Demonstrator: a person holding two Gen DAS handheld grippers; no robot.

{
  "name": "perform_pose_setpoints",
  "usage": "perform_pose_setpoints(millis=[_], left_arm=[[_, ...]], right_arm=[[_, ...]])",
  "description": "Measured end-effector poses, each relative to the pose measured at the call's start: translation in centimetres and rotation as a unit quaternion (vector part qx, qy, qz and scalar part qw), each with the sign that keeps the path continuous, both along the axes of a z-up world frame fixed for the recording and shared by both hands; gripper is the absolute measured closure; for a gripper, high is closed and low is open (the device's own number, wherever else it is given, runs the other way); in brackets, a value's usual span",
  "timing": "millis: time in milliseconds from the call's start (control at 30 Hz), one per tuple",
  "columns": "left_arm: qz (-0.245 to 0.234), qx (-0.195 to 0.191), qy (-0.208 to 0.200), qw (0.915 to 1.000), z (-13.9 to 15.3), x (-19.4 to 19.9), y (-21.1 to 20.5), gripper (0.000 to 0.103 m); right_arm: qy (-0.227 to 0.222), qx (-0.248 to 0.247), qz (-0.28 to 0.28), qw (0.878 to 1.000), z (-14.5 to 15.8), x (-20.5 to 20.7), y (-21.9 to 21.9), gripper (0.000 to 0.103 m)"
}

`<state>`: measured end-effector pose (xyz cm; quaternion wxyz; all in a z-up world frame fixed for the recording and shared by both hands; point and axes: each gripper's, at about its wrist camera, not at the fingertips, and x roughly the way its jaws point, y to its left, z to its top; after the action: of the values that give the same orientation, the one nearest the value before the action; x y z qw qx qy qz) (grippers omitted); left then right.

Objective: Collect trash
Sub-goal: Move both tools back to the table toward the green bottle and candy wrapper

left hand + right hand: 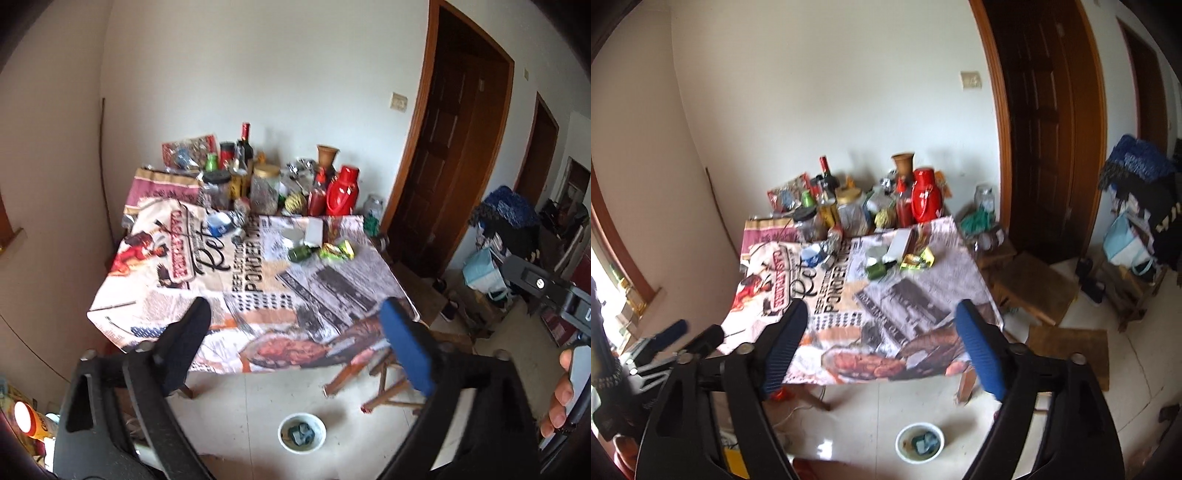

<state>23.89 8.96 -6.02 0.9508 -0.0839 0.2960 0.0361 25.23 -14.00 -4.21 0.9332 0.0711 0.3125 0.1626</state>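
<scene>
Both grippers, held above the floor short of the table, empty. Left gripper: fingers spread wide, one pad black, one blue. Right gripper: fingers likewise wide apart, ribbed blue pads; its body also shows at the right edge of the left view, with the holding hand.

Floor, near: white bowl on pale tile, something dark lying inside. Wooden stools to the right of the table, one folding frame close against the table's near corner.

Table: covered by a printed cloth hanging over the near edge. Legible print includes "PONDER" and a script word beginning "Ret"; the rest is too distorted to read. Near half of the cloth bare.

Trash, middle of the table toward the far right: green bottle lying on its side; yellow-green wrappers just beside it; white box behind both. Left of these, a blue-and-white cup next to a small can.

Far edge, against the wall: crowded row of jars and bottles, among them a gold-lidded jar, a dark wine bottle with a red cap, a red thermos, a clay vase. Labels unreadable.

Beyond: white wall with a switch plate; dark wooden door at right; piled bags and clothes at far right.
</scene>
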Motion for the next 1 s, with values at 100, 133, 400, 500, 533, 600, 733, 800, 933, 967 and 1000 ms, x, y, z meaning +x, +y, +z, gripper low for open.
perform_pose_setpoints(millis=[100, 133, 400, 500, 533, 600, 733, 800, 933, 967, 1000], left_arm=[[-0.001, -0.003, -0.009, 1.0000, 0.8, 0.6, 0.4, 0.004], [-0.003, -0.003, -0.010, 0.9999, 1.0, 0.8, 0.4, 0.004], [0.001, 0.012, -0.010, 0.9999, 1.1, 5.9, -0.9, 0.004], [0.012, 0.015, -0.010, 0.9998, 1.1, 9.0, -1.6, 0.004], [0.015, 0.013, -0.010, 0.9998, 1.1, 10.1, -1.9, 0.004], [0.018, 0.009, -0.009, 0.9998, 1.3, 12.4, -2.4, 0.004], [0.026, 0.010, -0.012, 0.9995, 1.8, 16.8, -3.9, 0.004], [0.033, 0.010, -0.016, 0.9993, 2.0, 18.6, -4.7, 0.004], [0.046, 0.008, -0.011, 0.9988, 1.9, 22.0, -6.0, 0.004], [0.050, 0.009, -0.008, 0.9987, 1.9, 22.7, -6.1, 0.004], [0.055, 0.010, -0.007, 0.9984, 1.8, 23.4, -6.3, 0.004]], right_arm=[[-0.010, -0.010, -0.015, 1.000, 0.3, 0.6, -0.1, 0.011], [-0.010, -0.012, -0.018, 1.000, 0.2, 1.1, -0.1, 0.011], [-0.009, -0.004, -0.008, 1.000, -0.2, 6.0, -1.2, 0.011], [-0.008, -0.005, 0.006, 1.000, -0.3, 8.9, -1.4, 0.011], [-0.010, -0.006, 0.011, 1.000, -0.2, 10.1, -1.6, 0.011], [-0.014, -0.010, 0.016, 1.000, -0.1, 11.9, -2.0, 0.011], [-0.018, -0.017, 0.032, 0.999, 0.2, 15.4, -2.8, 0.011], [-0.017, -0.019, 0.043, 0.999, 0.3, 17.2, -3.2, 0.011], [-0.008, -0.027, 0.065, 0.997, 0.0, 20.5, -3.7, 0.011], [-0.005, -0.027, 0.071, 0.997, -0.1, 21.3, -3.8, 0.011], [-0.002, -0.028, 0.077, 0.997, -0.3, 22.0, -3.9, 0.011]])
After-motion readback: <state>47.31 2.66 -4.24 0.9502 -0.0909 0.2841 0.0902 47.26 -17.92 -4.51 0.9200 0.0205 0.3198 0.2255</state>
